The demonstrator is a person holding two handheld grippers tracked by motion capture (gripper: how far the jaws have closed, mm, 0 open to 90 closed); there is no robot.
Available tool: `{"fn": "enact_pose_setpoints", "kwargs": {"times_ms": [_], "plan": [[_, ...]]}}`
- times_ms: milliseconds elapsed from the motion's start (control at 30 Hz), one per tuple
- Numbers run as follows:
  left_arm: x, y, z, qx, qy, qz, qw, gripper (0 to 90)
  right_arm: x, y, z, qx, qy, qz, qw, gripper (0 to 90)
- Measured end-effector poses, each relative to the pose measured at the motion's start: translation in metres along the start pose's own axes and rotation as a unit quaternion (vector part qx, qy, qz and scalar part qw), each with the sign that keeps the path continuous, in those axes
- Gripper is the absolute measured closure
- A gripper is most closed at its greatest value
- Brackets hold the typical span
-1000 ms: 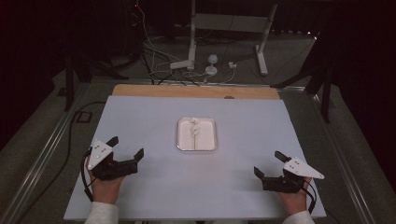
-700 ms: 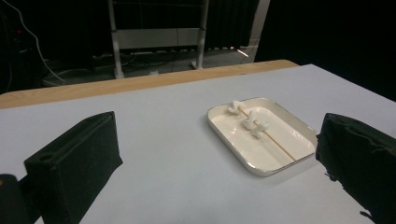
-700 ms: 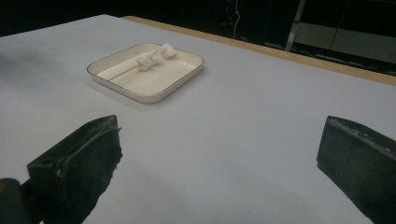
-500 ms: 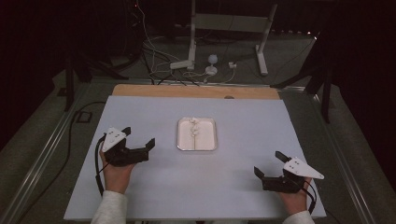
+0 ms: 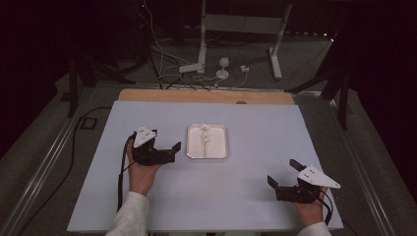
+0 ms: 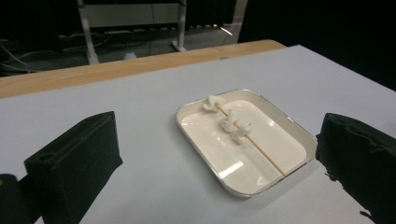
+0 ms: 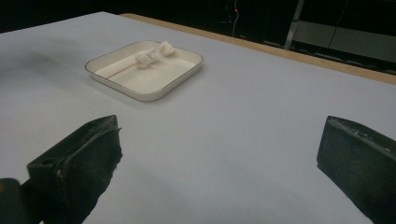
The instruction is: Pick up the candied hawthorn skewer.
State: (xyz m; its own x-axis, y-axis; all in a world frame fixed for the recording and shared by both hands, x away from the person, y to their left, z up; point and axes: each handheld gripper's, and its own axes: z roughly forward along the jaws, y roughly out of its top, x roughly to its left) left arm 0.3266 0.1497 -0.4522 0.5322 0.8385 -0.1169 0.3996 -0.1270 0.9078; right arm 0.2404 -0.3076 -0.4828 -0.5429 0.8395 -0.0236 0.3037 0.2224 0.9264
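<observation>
Two grippers work over a pale table (image 5: pixel 246 196) whose wooden back edge (image 5: pixel 206 96) runs along 12 o'clock. Open surface lies on every side of the tray (image 5: pixel 193 150), widest toward 3 o'clock and 6 o'clock. The left gripper (image 5: pixel 167 145) sits just beside the tray at its 9 o'clock side, jaws spread wide and holding nothing; in the left gripper view the tray (image 6: pixel 299 130) lies between the two jaws, apart from both. The right gripper (image 5: pixel 282 174) rests near the table's front edge at 5 o'clock from the tray, well apart from it, jaws also wide open and empty. Compared with half a second ago, the left gripper has advanced toward the tray from a position farther out at 9 o'clock; the right gripper has stayed in place. The tray is shallow, white and rectangular with rounded corners and a thin dark rim. It holds a thin wooden skewer (image 6: pixel 261 151) lying lengthwise, with three small white lumps (image 6: pixel 229 121) threaded near its far end.
</observation>
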Motion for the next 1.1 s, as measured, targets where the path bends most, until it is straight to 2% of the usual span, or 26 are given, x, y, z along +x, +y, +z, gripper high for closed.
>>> {"fn": "enact_pose_setpoints", "kwargs": {"times_ms": [167,467,700,833,1100], "plan": [[-0.005,0.001,0.016,0.011,-0.012,0.004,0.9999,0.5,0.0,0.0,0.0,0.001,0.0,-0.001,1.0,0.0],[-0.013,0.0,0.043,0.028,-0.019,0.001,0.9994,0.5,0.0,0.0,0.001,0.003,0.001,-0.001,1.0,0.0],[-0.021,-0.002,0.061,0.038,-0.02,0.002,0.9991,0.6,0.001,0.0,0.001,0.004,0.001,-0.001,1.0,0.0],[-0.027,-0.005,0.072,0.05,-0.021,0.005,0.9985,0.6,0.001,0.0,0.001,0.005,0.001,-0.002,1.0,0.0],[-0.037,-0.012,0.09,0.073,-0.024,0.0,0.9971,1.0,0.001,-0.001,0.002,0.005,0.002,-0.002,1.0,0.0]]}}
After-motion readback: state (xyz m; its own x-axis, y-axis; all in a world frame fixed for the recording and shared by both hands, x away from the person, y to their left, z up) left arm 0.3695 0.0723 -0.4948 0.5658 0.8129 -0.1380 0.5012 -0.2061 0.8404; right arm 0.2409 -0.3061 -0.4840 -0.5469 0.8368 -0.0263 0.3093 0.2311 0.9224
